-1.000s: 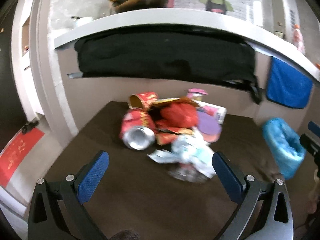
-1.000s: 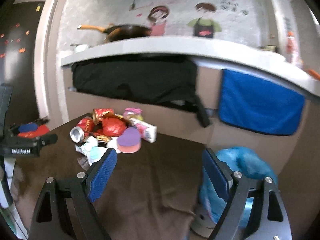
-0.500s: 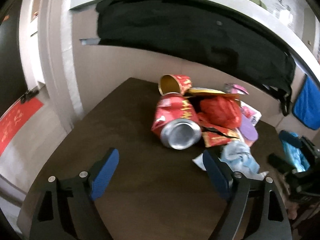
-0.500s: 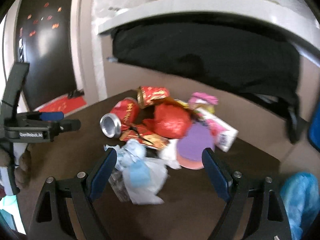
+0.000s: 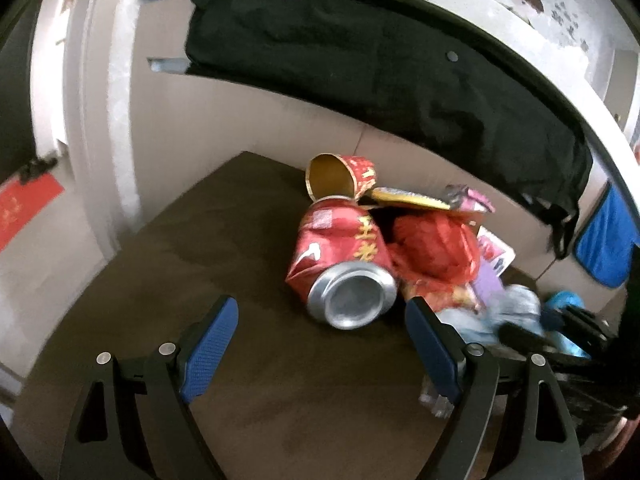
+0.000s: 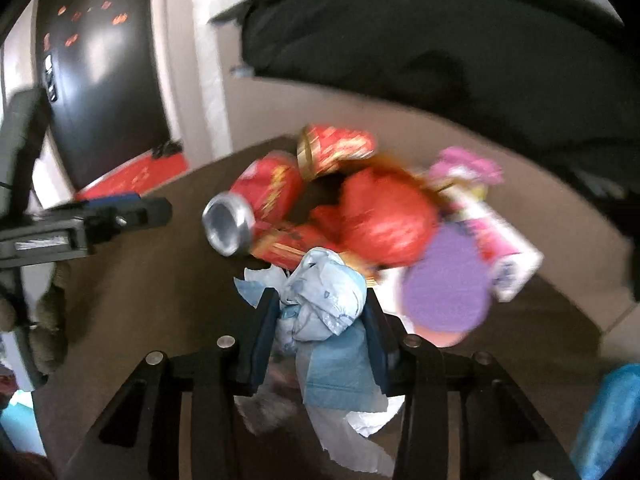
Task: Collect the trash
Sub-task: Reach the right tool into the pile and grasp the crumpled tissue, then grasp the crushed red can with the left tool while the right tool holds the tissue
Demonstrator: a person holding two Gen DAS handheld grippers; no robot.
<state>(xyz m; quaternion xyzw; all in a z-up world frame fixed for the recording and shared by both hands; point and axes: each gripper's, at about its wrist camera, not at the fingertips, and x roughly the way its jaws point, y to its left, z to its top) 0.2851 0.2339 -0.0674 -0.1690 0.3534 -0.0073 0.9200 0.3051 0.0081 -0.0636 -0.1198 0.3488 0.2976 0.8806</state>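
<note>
now my right gripper (image 6: 320, 320) pinches a crumpled blue tissue wad (image 6: 324, 300). my left gripper (image 5: 320, 340) is spread wide before the crushed red can (image 5: 344, 268), lying with its silver base toward me; gold chinese lettering, not legible.

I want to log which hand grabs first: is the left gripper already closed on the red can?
No: the left gripper is wide open, its blue pads apart, and the red can lies on the table ahead of it, untouched.

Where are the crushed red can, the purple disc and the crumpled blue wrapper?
can (image 5: 352, 300), left wrist view, silver end.
purple disc (image 6: 446, 280), right wrist view, flat face.
blue wrapper (image 6: 324, 300), right wrist view, crumpled top.
</note>
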